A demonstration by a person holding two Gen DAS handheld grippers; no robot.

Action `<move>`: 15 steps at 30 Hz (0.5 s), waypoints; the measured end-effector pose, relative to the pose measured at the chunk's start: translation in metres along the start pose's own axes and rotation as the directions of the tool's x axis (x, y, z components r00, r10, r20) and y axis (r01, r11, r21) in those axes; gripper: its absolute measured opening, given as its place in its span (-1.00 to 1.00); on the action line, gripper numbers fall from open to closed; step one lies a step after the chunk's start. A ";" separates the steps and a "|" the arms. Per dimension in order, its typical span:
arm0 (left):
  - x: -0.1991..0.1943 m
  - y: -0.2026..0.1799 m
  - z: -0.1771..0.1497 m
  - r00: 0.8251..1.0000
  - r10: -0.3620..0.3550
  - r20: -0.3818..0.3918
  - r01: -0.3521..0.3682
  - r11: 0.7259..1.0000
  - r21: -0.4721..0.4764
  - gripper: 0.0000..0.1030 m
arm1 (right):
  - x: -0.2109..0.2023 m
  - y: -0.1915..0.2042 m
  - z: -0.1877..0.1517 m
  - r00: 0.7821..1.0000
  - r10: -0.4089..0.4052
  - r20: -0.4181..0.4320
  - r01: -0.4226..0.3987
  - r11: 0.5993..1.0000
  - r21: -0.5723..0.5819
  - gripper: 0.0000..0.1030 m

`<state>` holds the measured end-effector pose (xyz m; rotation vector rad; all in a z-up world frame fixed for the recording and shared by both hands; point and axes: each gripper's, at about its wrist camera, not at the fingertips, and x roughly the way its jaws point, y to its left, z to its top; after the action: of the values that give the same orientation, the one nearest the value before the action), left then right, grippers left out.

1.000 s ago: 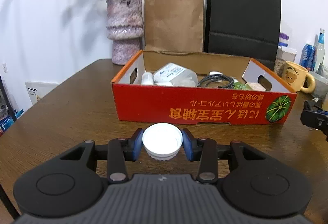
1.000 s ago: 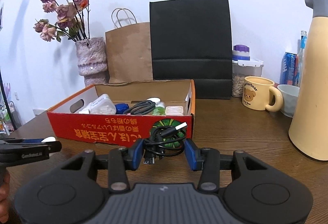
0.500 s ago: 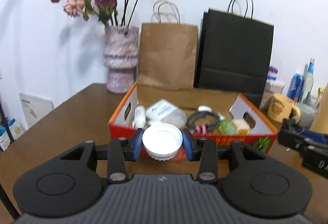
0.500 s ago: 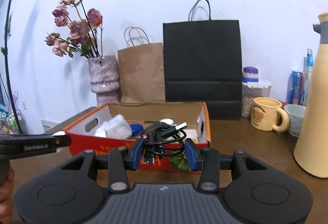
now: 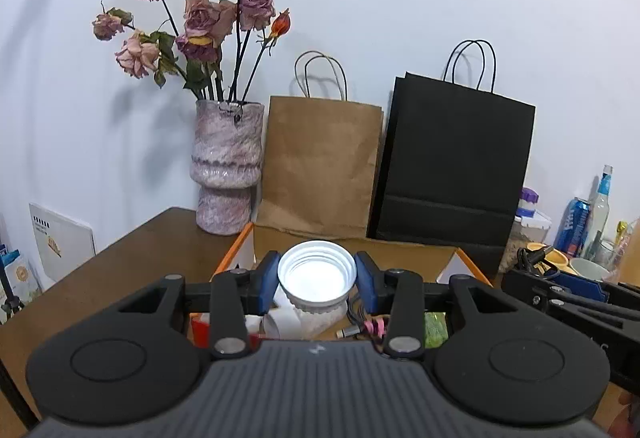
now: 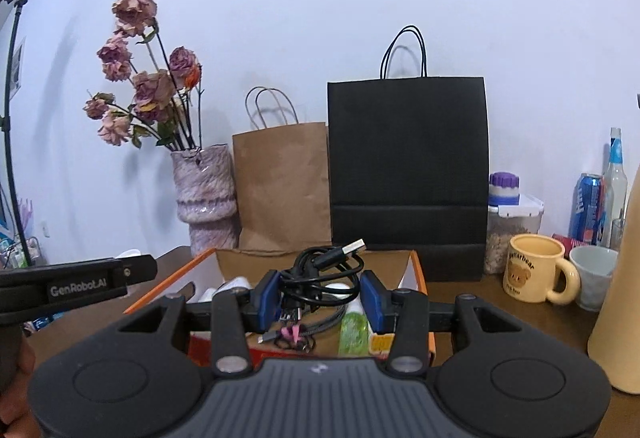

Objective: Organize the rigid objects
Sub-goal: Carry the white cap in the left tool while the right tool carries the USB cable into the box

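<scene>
Your left gripper (image 5: pixel 317 281) has the white jar lid (image 5: pixel 317 278) pinched between its blue fingers (image 5: pixel 269 281), open side facing the cam, fingers only partly open and tight on both edges. Lid is up off the surface, over the orange cardboard box (image 5: pixel 240 246).

Your right gripper (image 6: pixel 320 292) is clamped on a coiled black USB cable (image 6: pixel 320 270), fingers (image 6: pixel 269 294) partly open w/ the bundle filling the gap; silver USB plug (image 6: pixel 354 246) sticks out top right. Cable bundle also held in the air over the same box (image 6: pixel 416 270).

Box contents seen under the grippers: another dark cable w/ pink ties (image 6: pixel 294 332), green bottle (image 6: pixel 354 330), white items at left; rest hidden by gripper bodies.

Left gripper body shows at left edge of right wrist view, "GenRobot.AI" label, w/ part of your hand (image 6: pixel 18 390) below it.

Behind box, against the wall: brown paper bag (image 5: pixel 320 165), black paper bag (image 5: pixel 454 173), pink mottled vase (image 5: pixel 228 169) w/ dried roses (image 5: pixel 200 17).

Right of box on the brown surface (image 6: pixel 500 302): yellow bear mug (image 6: pixel 534 268), white cup (image 6: pixel 594 276), food container w/ purple cap (image 6: pixel 512 226), blue can (image 6: pixel 588 207), clear bottle (image 6: pixel 616 177), tall cream jug (image 6: pixel 624 298) at frame edge.
</scene>
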<state>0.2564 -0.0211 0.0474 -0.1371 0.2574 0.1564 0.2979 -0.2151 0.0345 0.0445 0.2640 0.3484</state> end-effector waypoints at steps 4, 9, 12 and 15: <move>0.015 -0.001 0.005 1.000 0.017 -0.003 -0.017 1.000 -0.001 -0.20 | 0.012 -0.002 0.006 1.000 -0.019 0.005 0.019 1.000 0.003 -0.17; 0.033 0.001 0.010 0.999 0.032 -0.007 -0.032 0.999 -0.007 -0.20 | 0.029 -0.007 0.013 0.999 -0.036 0.008 0.035 0.999 0.022 -0.18; 0.046 0.002 0.014 0.999 0.037 -0.005 -0.037 0.999 -0.007 -0.20 | 0.039 -0.008 0.016 0.999 -0.044 0.011 0.044 0.999 0.020 -0.18; 0.060 0.001 0.016 0.999 0.042 -0.011 -0.042 0.999 -0.006 -0.20 | 0.051 -0.012 0.018 0.999 -0.051 0.007 0.051 0.998 0.028 -0.18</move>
<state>0.3179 -0.0096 0.0469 -0.1392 0.2707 0.1983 0.3526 -0.2095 0.0385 0.0661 0.2616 0.2938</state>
